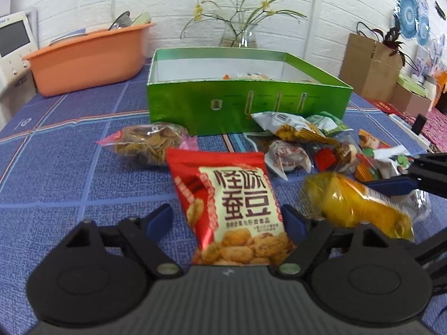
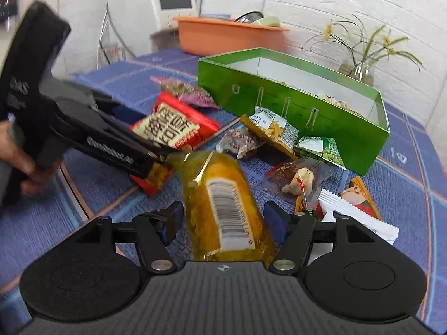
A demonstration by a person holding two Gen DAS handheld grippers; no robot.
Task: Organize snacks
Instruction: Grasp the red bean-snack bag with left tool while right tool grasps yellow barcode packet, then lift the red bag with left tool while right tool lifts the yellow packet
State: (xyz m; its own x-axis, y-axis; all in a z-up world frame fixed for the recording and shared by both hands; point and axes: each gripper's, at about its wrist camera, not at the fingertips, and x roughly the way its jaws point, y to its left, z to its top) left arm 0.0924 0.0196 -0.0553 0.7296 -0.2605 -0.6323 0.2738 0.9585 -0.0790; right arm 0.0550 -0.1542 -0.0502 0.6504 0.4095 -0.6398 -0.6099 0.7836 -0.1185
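Note:
A red broad-bean snack packet (image 1: 232,206) lies on the blue cloth between the spread fingers of my left gripper (image 1: 227,220), which is open around it; it also shows in the right wrist view (image 2: 174,128). A yellow snack packet (image 2: 226,206) lies between the spread fingers of my right gripper (image 2: 223,217), also open; it also shows in the left wrist view (image 1: 354,203). The open green box (image 1: 248,106) stands behind, with a few snacks inside. Several small packets (image 1: 301,145) lie loose in front of it.
A bag of seeds (image 1: 148,142) lies left of the red packet. An orange basin (image 1: 86,58) with dishes stands at the back left, a glass vase with plants (image 1: 240,36) behind the box. A paper bag (image 1: 368,64) and boxes stand at the right.

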